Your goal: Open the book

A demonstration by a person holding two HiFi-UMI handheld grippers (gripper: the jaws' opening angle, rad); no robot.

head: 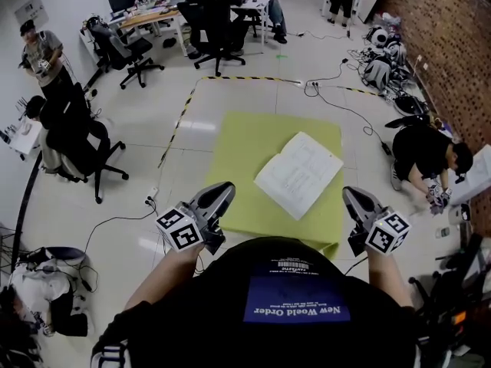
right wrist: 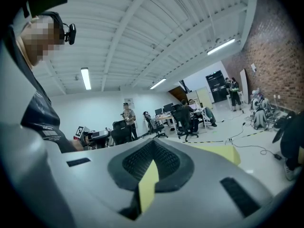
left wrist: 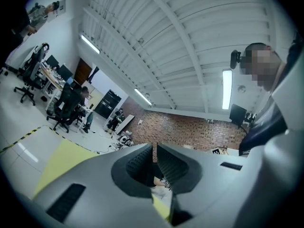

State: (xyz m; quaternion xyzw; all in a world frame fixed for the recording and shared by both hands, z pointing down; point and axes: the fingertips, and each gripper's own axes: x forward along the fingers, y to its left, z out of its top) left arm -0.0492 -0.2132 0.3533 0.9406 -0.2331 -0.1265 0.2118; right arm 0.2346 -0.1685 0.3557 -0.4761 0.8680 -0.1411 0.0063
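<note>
A white book (head: 299, 173) lies open and face up on the right part of the yellow-green table (head: 238, 152), its pages spread and turned at a slant. In the head view my left gripper (head: 222, 192) hovers at the table's near left edge, a short way left of the book. Its jaws are shut with nothing between them (left wrist: 155, 148). At the near right corner of the table, just right of the book, my right gripper (head: 351, 196) touches nothing. Its jaws meet at the tips (right wrist: 153, 144) and hold nothing.
Black-and-yellow tape (head: 180, 113) marks the floor around the table. A person (head: 430, 156) crouches close to the table's right side, beside cables (head: 345, 106) and a brick wall (head: 453, 44). Office chairs (head: 84, 148) and desks with seated people stand at the left and back.
</note>
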